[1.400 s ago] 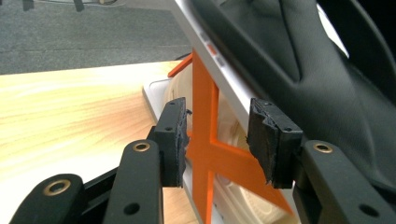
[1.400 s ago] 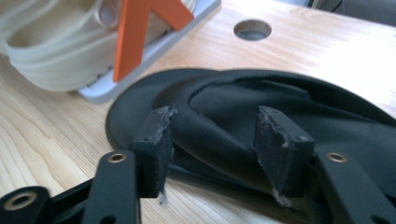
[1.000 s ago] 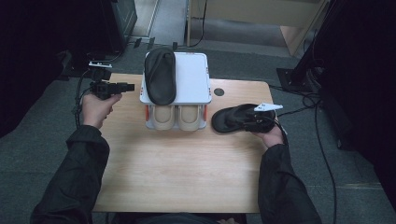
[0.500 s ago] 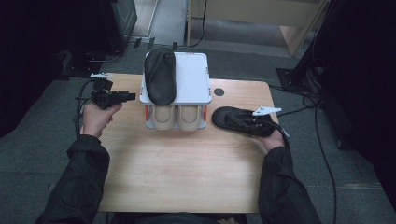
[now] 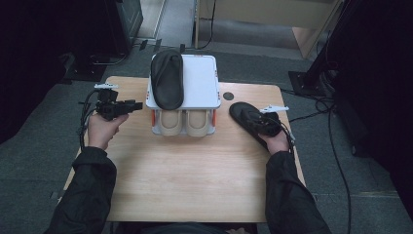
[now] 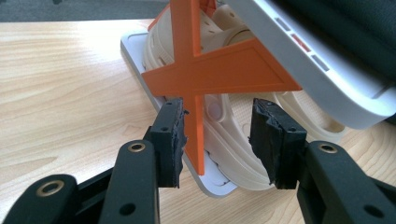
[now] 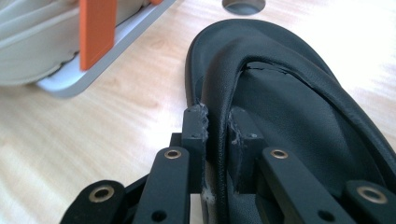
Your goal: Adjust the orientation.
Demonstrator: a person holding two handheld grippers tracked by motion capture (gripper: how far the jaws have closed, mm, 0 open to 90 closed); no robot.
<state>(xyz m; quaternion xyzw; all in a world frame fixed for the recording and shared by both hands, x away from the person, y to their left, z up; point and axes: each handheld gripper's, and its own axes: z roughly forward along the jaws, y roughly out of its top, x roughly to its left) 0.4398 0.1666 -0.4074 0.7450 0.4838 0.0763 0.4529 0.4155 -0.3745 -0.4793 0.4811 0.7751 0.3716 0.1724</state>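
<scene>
Two black leather-look flip-flop sandals are in play. One black sandal (image 5: 249, 120) lies flat on the pale wooden surface (image 5: 195, 180), directly under the right gripper (image 5: 267, 123). In the right gripper view the right gripper (image 7: 217, 122) has its two black jaws clenched on that sandal's side strap (image 7: 222, 93); the jaws have just been closing, and the strap is pinched between the pads while the sole lies on the surface. Ahead of this gripper and off to its left stands a small two-tier shoe rack of white plastic shelves and orange cross-braced sides (image 5: 209, 90), well apart from the gripped sandal.

The second black sandal (image 5: 167, 79) lies sole-up along the left half of the rack's top shelf, beyond the left gripper's tips and higher than them. On the lower shelf sit two cream perforated clogs (image 5: 184, 123), side by side, toes toward the person.

The left gripper (image 5: 137, 104) hovers just beside the rack's left end, pointing at it. In the left gripper view the left gripper (image 6: 217, 135) is released: its jaws stand apart, gripping nothing. One orange side brace (image 6: 198, 70) of the rack rises just beyond the left-hand pad, and a cream clog (image 6: 243, 140) shows through the gap between the pads. A round hole (image 5: 228, 96) in the surface lies ahead of the right gripper, between the rack and the gripped sandal.
</scene>
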